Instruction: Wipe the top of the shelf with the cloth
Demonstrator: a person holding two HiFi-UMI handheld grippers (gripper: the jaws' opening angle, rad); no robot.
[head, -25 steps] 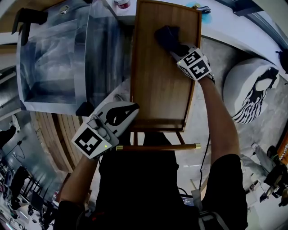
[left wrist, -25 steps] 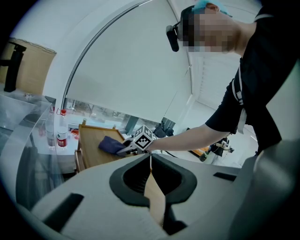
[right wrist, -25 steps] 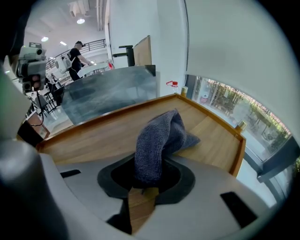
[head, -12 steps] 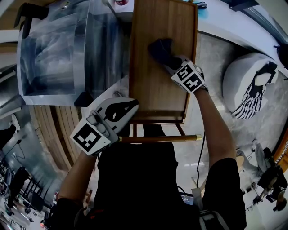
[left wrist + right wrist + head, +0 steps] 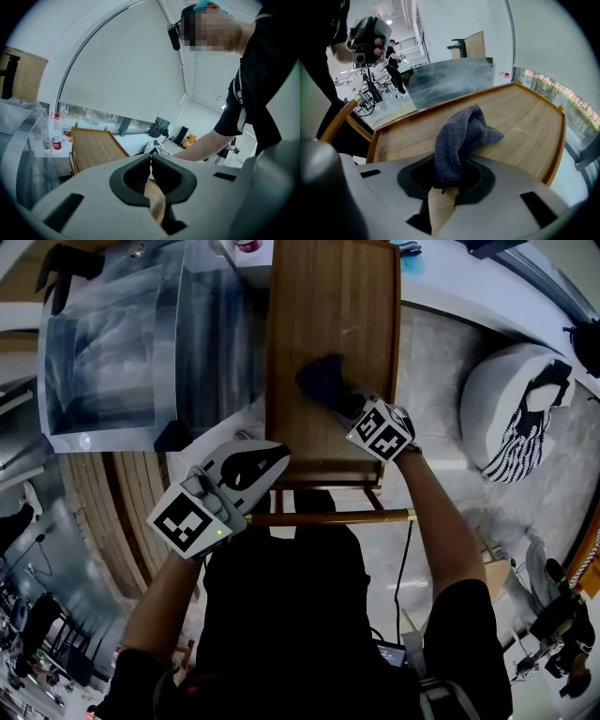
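The shelf top (image 5: pixel 319 315) is a long wooden board with a raised rim, running away from me in the head view. A dark blue-grey cloth (image 5: pixel 323 382) lies bunched on its near half. My right gripper (image 5: pixel 349 407) is shut on the cloth (image 5: pixel 461 136), whose free end rests on the wood (image 5: pixel 525 122). My left gripper (image 5: pixel 267 465) hangs off the shelf's near left corner, shut with nothing between its jaws. In the left gripper view that gripper (image 5: pixel 150 165) points up past the shelf (image 5: pixel 96 147).
A clear plastic bin (image 5: pixel 122 343) stands just left of the shelf. A wooden rail (image 5: pixel 328 517) crosses below the shelf's near end. A white pouf with a striped cloth (image 5: pixel 511 413) sits on the floor to the right. A red-labelled bottle (image 5: pixel 56 140) stands beyond the shelf.
My right gripper has dragged the cloth along the shelf top from the far right end toward me and slightly left. The left gripper has stayed near the shelf's near left corner.
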